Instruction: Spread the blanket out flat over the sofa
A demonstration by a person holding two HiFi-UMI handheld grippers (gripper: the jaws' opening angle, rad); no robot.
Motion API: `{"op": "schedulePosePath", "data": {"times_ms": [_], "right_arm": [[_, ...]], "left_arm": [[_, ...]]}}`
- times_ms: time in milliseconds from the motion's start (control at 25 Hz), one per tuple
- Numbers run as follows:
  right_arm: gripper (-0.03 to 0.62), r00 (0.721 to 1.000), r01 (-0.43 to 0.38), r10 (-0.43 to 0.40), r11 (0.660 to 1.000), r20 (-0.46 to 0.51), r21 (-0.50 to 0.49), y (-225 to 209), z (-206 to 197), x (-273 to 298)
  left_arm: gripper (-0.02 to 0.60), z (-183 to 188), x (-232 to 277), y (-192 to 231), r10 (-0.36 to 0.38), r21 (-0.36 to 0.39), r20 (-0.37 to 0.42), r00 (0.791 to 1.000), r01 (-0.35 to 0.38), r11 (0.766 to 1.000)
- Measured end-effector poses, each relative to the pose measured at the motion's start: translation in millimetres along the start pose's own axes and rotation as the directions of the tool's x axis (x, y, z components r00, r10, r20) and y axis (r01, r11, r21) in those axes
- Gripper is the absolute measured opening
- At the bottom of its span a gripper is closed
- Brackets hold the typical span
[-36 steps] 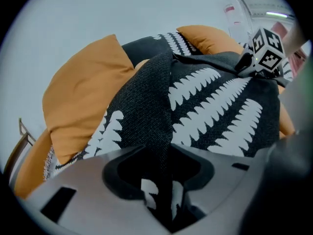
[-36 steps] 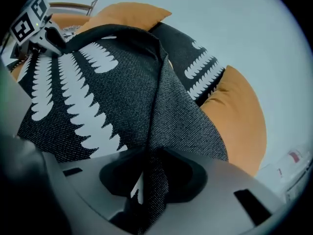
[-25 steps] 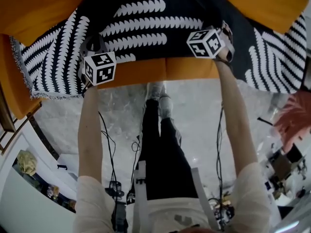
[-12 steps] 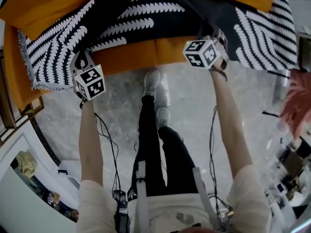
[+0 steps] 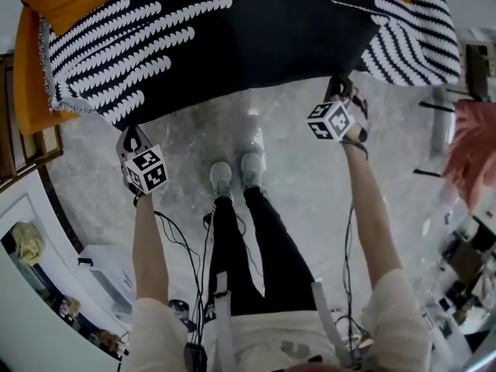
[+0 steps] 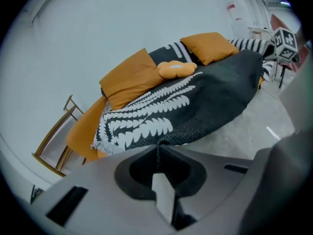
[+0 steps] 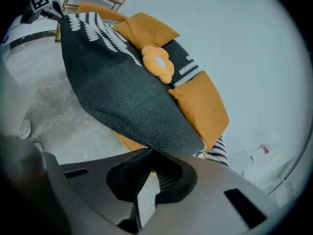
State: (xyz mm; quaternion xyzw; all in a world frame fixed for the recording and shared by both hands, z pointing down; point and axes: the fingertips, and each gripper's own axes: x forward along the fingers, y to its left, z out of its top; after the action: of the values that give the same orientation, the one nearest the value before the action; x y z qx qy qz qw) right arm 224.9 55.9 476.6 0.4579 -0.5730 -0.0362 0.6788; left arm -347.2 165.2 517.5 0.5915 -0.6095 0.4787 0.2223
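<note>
Head view: the blanket (image 5: 232,45) drapes the orange sofa (image 5: 31,91) along the frame's top, its near edge raised between left gripper (image 5: 132,134) and right gripper (image 5: 339,87). Left gripper view: jaws pinch the hem, lower centre. Right gripper view: same pinch — keep the 2 corners level and taut.

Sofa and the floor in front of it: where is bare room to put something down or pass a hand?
Bare: the orange end of the sofa, between the fringed edge of the blanket and the wooden frame; the marble floor between blanket and the person's shoes. Crowded: the sofa back, with two orange cushions and a flower cushion.
</note>
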Motion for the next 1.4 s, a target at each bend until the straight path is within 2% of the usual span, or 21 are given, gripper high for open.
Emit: {"op": "schedulePosePath", "data": {"times_ms": [80, 240, 360, 440, 560, 600, 720, 840, 920, 1120, 1400], "right_arm": [[0.014, 1.000, -0.022, 0.022, 0.999, -0.012, -0.044, 10, 1, 9], [0.014, 0.993, -0.103, 0.096, 0.989, -0.073, -0.109, 66, -21, 15], [0.014, 0.985, -0.148, 0.137, 0.983, -0.109, -0.104, 71, -24, 20], [0.014, 0.982, -0.167, 0.158, 0.983, -0.106, -0.082, 73, -13, 38], [0.014, 0.984, -0.180, 0.180, 0.979, -0.008, -0.096, 71, 35, 110], [0.014, 0.982, -0.187, 0.189, 0.976, 0.001, -0.108, 73, 36, 123], [0.014, 0.982, -0.189, 0.185, 0.968, -0.044, -0.165, 87, 1, 132], [0.014, 0.971, -0.229, 0.210, 0.952, -0.111, -0.202, 108, -40, 134], [0.014, 0.969, -0.238, 0.216, 0.943, -0.118, -0.233, 112, -55, 137], [0.013, 0.968, -0.245, 0.221, 0.930, -0.118, -0.273, 117, -58, 148], [0.013, 0.973, -0.220, 0.198, 0.949, -0.117, -0.224, 149, -42, 187]], "left_arm": [[0.020, -7, 6, -2, -0.017, 0.043, -0.029, 0.999, 0.018, 0.999], [0.020, -43, 11, -18, -0.061, 0.103, -0.091, 0.994, 0.071, 0.992], [0.020, -34, 17, -21, -0.077, 0.137, -0.138, 0.987, 0.096, 0.986], [0.020, -22, 28, -12, -0.049, 0.155, -0.163, 0.985, 0.074, 0.985], [0.020, -15, 51, -2, 0.077, 0.090, -0.172, 0.982, -0.062, 0.994], [0.020, -16, 56, -4, 0.094, 0.081, -0.177, 0.980, -0.081, 0.993], [0.020, -26, 63, -16, 0.097, 0.102, -0.189, 0.977, -0.079, 0.992], [0.020, -37, 65, -17, 0.098, 0.102, -0.200, 0.975, -0.078, 0.992], [0.020, -43, 66, -16, 0.097, 0.100, -0.210, 0.973, -0.077, 0.992], [0.020, -53, 78, -19, 0.082, 0.129, -0.227, 0.971, -0.053, 0.990], [0.020, -75, 126, -15, 0.095, 0.165, -0.213, 0.972, -0.059, 0.984]]}}
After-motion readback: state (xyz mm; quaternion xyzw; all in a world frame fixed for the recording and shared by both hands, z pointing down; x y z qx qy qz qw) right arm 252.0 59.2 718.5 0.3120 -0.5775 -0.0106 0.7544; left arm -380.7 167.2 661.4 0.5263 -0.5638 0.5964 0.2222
